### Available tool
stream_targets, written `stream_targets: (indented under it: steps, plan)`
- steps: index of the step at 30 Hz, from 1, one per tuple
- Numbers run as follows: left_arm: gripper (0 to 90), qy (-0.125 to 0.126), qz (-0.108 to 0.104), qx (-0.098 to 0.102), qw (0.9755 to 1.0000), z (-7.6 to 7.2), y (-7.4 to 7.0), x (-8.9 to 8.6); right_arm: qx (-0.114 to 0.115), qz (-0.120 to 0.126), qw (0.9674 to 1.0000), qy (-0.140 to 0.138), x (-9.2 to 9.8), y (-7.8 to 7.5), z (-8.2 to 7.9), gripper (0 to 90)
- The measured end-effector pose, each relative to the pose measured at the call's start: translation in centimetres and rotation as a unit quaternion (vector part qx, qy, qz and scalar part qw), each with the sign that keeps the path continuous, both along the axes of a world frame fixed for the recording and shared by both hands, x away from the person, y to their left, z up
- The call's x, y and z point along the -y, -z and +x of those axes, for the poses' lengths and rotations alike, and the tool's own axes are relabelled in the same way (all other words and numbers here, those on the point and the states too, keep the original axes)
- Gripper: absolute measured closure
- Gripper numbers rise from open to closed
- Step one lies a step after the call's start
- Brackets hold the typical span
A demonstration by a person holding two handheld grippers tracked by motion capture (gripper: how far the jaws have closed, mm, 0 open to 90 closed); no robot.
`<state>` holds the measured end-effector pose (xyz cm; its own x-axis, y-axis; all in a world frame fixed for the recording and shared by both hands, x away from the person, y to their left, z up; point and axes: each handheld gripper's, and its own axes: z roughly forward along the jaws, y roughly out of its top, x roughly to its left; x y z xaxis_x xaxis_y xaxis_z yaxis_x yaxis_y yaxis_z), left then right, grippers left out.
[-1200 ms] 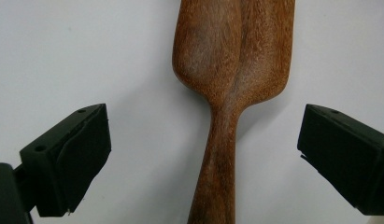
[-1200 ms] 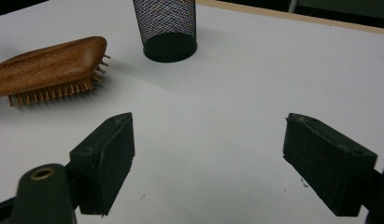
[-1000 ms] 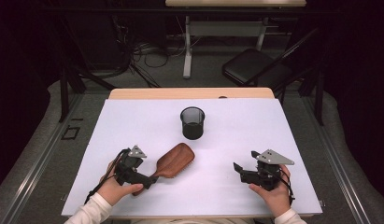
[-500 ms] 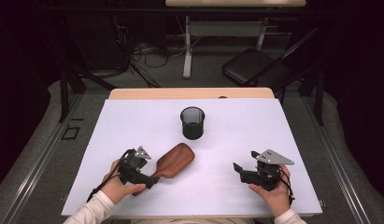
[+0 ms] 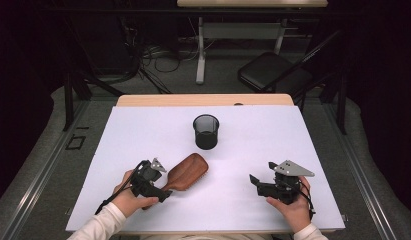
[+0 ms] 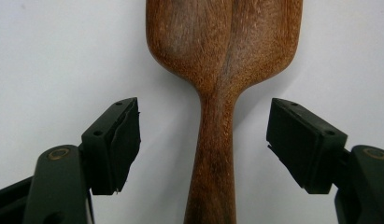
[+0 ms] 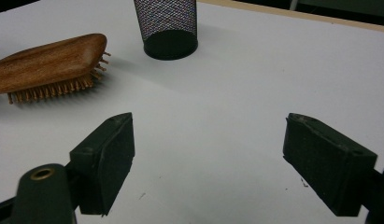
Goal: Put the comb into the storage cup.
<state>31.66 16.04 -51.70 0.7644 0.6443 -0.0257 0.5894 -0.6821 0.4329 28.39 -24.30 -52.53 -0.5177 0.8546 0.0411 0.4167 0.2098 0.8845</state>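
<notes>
Brown wooden paddle hairbrush [image 5: 185,173] lying bristles-down on white table [image 5: 253,135], not lifted yet. Left gripper [image 6: 203,140] jaws just been closing, straddling handle, pads not touching. Right gripper [image 7: 208,154] wide open, empty. Black mesh cup [image 5: 206,131] well apart; grab plus whatever follows left, I'd say.

**Bright bench, dark room, sharp close-ups**

High view: the white bench [image 5: 253,150] is evenly lit from above, while the surroundings drop to near black at both sides and the corners. Shadows are soft and short; a small one sits under the mesh cup [image 5: 206,131]. No glare, mild softness overall. Left gripper view: the wooden brush [image 6: 222,93] is crisp, grain clear, with a faint shadow on both flanks; the near jaws look slightly soft. Right gripper view: even light, a bluish tint on the bench, bristles sharp, foreground jaws a bit blurred.
</notes>
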Motion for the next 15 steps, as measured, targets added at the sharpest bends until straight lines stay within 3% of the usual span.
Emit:
stream_targets:
  steps: [3,15]
  plan:
    - [31.7,0.007,0.004,-0.005,1.0,0.03,0.11,0.21,0.0,0.0,1.0,0.0,0.0,0.0,-0.01,16.6]
    - [33.9,0.01,0.013,-0.009,0.9998,0.24,0.4,0.73,0.0,0.0,1.0,-0.001,0.02,0.0,-0.01,16.6]
